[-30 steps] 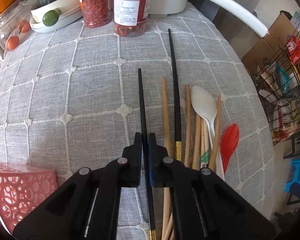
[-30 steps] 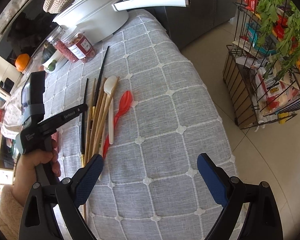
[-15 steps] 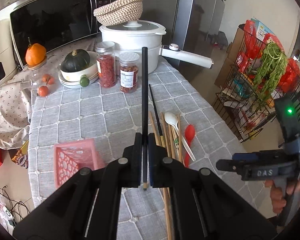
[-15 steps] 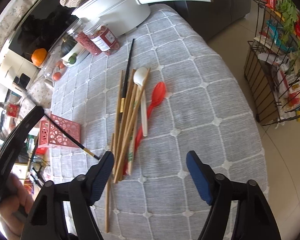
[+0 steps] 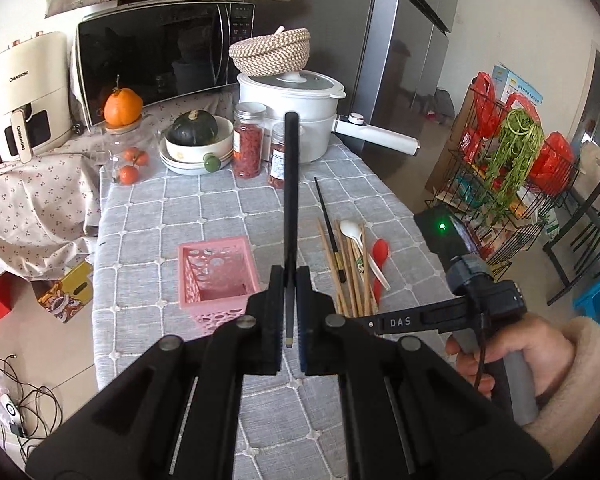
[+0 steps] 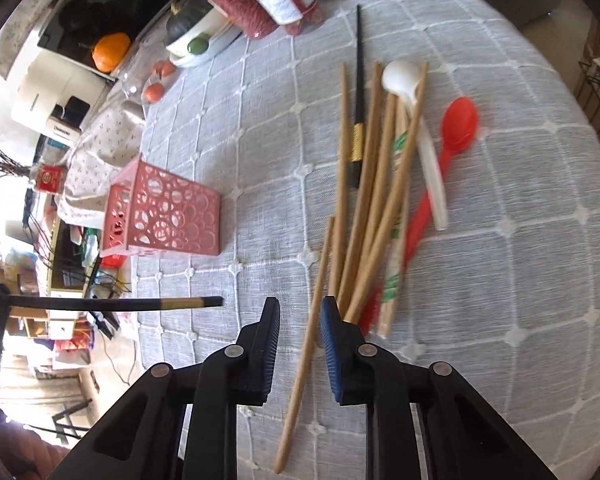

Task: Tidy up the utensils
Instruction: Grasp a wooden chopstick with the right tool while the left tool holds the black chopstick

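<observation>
While left gripper (image 5: 289,312) clamps black chopstick (image 5: 290,200), right gripper (image 6: 300,320) straddles wooden chopstick (image 6: 306,340), part-open.

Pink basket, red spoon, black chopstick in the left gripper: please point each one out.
pink basket (image 6: 168,216): right wrist view, perforated side wall.
red spoon (image 6: 459,122): right wrist view, bowl.
black chopstick (image 5: 290,200): left wrist view, mid-shaft, above the left gripper (image 5: 289,320).

The table (image 5: 148,248) is covered by a grey checked cloth; on it are set a pink basket (image 5: 218,276), wooden chopsticks (image 6: 364,208), one black chopstick (image 6: 358,92), two spoons (image 6: 432,148) and jars (image 5: 249,140).
</observation>
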Available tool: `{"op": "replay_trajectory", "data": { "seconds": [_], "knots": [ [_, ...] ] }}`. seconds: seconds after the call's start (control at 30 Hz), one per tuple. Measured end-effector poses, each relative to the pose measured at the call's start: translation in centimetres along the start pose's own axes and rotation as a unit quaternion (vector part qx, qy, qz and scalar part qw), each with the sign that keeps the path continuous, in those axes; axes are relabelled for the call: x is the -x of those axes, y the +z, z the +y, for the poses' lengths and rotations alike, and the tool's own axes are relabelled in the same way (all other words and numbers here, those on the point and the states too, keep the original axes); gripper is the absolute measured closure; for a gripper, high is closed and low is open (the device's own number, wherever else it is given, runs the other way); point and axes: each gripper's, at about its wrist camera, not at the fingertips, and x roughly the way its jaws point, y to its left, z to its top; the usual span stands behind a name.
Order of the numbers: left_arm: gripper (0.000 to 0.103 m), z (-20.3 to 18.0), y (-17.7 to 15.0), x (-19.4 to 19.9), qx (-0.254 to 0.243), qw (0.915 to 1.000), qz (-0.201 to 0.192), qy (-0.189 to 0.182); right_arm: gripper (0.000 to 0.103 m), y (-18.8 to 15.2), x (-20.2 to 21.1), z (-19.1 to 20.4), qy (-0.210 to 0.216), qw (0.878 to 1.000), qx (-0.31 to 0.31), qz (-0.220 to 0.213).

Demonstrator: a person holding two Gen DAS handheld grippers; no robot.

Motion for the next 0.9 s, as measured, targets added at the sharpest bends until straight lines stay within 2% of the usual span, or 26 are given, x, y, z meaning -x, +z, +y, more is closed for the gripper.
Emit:
{"op": "replay_trajectory", "data": {
  "seconds": [0.23,0.33,0.47,0.5,0.6,0.73,0.9],
  "knots": [
    [0.097,1.3,-0.5,0.3,0.008,0.9999,0.010,-0.005,0.088,0.4,-3.3,1.0,-0.051,0.998,0.006,0.025],
    [0.097,1.7,-0.8,0.7,0.007,0.9999,0.008,0.002,0.088,0.5,-3.9,1.3,-0.096,0.995,0.016,0.022],
    [0.097,2.2,-1.2,0.9,0.006,0.9999,0.010,0.008,0.089,0.5,-4.3,2.2,-0.122,0.992,0.036,0.014],
    [0.097,2.4,-1.3,1.0,0.008,0.9998,0.011,0.012,0.093,0.3,-4.4,2.5,-0.134,0.990,0.047,0.009],
    [0.097,3.0,-1.3,1.5,0.017,0.9996,0.005,0.023,0.095,-0.1,-4.6,3.5,-0.156,0.985,0.068,-0.002],
    [0.097,3.5,-1.0,2.9,0.025,0.9992,-0.018,0.025,0.097,-0.6,-3.5,4.0,-0.130,0.990,0.062,-0.017],
    [0.097,4.0,-0.5,5.4,0.040,0.9965,-0.069,0.024,0.097,-2.0,1.4,5.3,-0.084,0.990,0.079,-0.076]
  ]
}}
